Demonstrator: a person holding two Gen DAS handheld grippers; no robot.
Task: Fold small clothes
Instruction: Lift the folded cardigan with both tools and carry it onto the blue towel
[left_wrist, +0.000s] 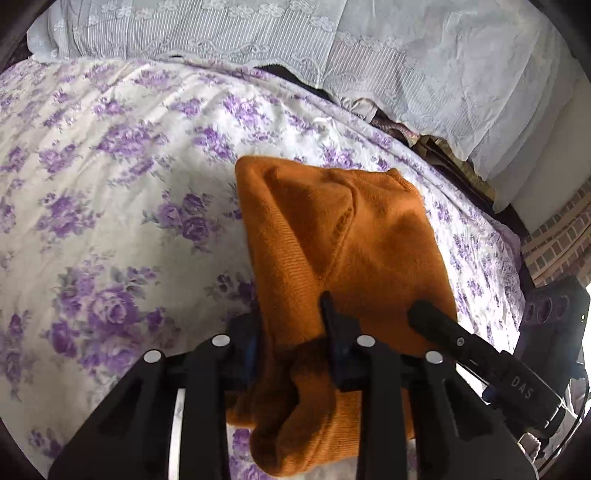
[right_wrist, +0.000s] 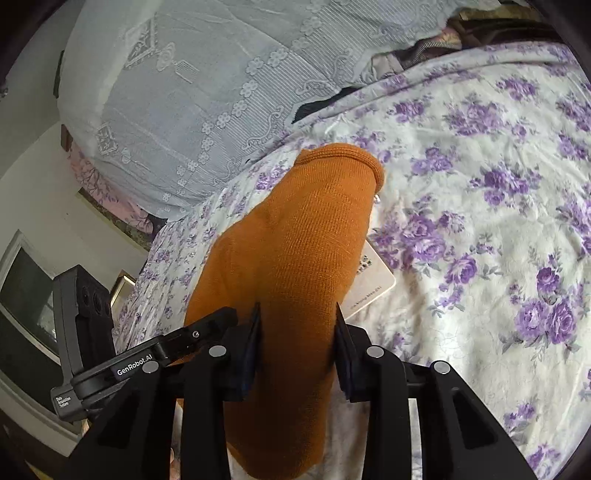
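Underneath, both grippers' jaws pinch the orange garment (right_wrist: 295, 236), covering a card (right_wrist: 373, 284) on floral bedspread (right_wrist: 480, 221).

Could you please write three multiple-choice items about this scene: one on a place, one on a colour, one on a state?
1. Where does the white card lie?
A. on the lace cover
B. on the floral bedspread, partly under the garment
C. between the left gripper's jaws

2. What colour is the knit garment?
A. orange
B. purple
C. grey

3. What is the state of the right gripper?
A. open and empty
B. shut on the card
C. shut on the garment

Answers: 1 B, the card's corner sticks out beside the garment; 2 A, orange in both views; 3 C, both pads press on the knit.
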